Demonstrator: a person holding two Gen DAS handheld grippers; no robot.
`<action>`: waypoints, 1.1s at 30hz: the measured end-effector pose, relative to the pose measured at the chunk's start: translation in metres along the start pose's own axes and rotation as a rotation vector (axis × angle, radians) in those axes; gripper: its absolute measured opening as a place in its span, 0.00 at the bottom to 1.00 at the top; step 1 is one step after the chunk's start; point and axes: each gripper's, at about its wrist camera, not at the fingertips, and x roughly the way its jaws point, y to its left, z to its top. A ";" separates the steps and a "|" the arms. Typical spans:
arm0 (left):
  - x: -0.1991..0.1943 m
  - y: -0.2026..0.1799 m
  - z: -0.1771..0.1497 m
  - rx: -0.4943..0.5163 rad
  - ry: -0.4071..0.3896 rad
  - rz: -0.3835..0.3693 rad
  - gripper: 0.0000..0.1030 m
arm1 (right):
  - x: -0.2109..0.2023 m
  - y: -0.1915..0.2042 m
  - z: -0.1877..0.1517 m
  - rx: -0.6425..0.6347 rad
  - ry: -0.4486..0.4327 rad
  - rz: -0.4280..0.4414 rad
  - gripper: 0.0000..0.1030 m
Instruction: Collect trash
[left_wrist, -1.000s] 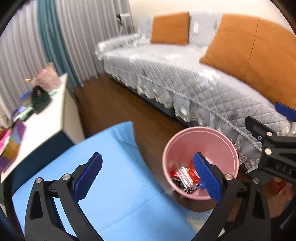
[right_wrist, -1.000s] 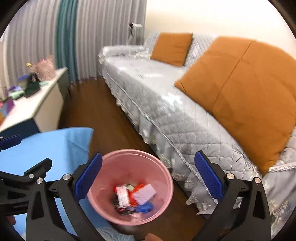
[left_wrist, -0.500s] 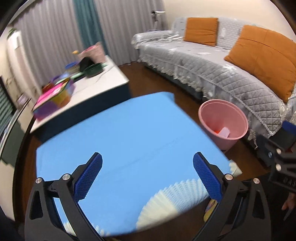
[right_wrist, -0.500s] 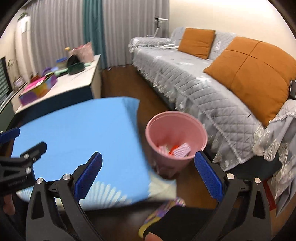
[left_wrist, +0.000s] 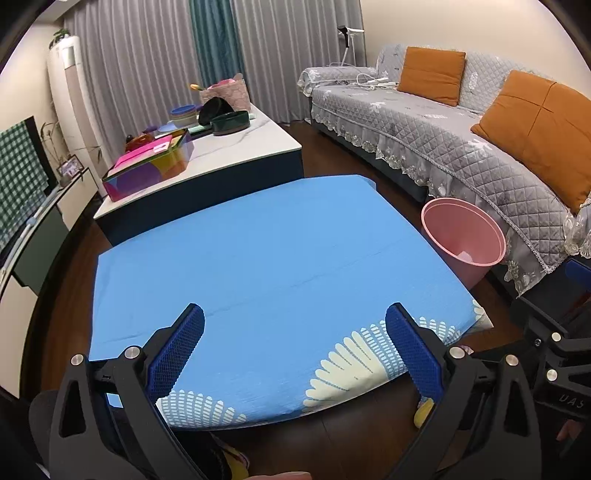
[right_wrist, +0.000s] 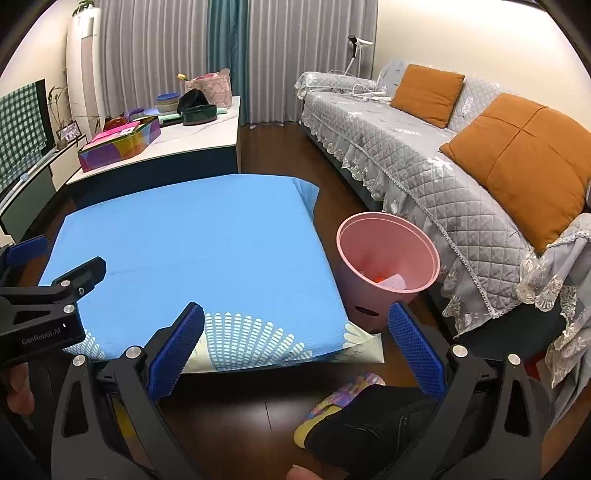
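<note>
hovering both tools above the near edge of the blue-covered counter (left_wrist: 258, 251). left tool (left_wrist: 295, 350) is standing wide, nothing between its blue pads (left_wrist: 173, 354); right tool (right_wrist: 295, 350) is likewise standing wide and carrying nothing.

task's thing: the pink bin (right_wrist: 388, 254) is sitting on the dark wood floor (right_wrist: 229, 410), just beside the counter's right edge and between the counter and the grey sofa (right_wrist: 424, 162). some trash (right_wrist: 391, 282) is lying at its bottom, a pale piece and something red; the rest is hidden by the bin wall. in the left view the bin (left_wrist: 463, 236) is showing a pale scrap only.

no loose trash is showing on the blue cover in either view. the white counter (left_wrist: 236, 151) further back is carrying a colourful box (left_wrist: 147, 170), bowls (left_wrist: 229, 122) and other items; i cannot tell whether any of it is rubbish.

judgement: the step in hand is looking like a search or a close-out, with both tools free and the collected pieces already in the bin. the next move is calling for a scan of the counter edges and the floor near the slipper (right_wrist: 336, 402); if a piece turns up, one tool is needing to close on it and carry it over the bin's rim.
</note>
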 end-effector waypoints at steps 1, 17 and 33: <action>-0.002 0.000 0.000 0.002 -0.004 0.000 0.93 | -0.002 -0.001 0.000 0.002 -0.004 -0.002 0.95; -0.007 -0.001 -0.002 0.011 -0.005 -0.006 0.93 | -0.008 -0.003 0.000 0.000 -0.013 -0.003 0.95; -0.008 0.001 -0.004 0.014 -0.008 -0.002 0.93 | -0.010 0.002 0.003 -0.011 -0.018 -0.004 0.95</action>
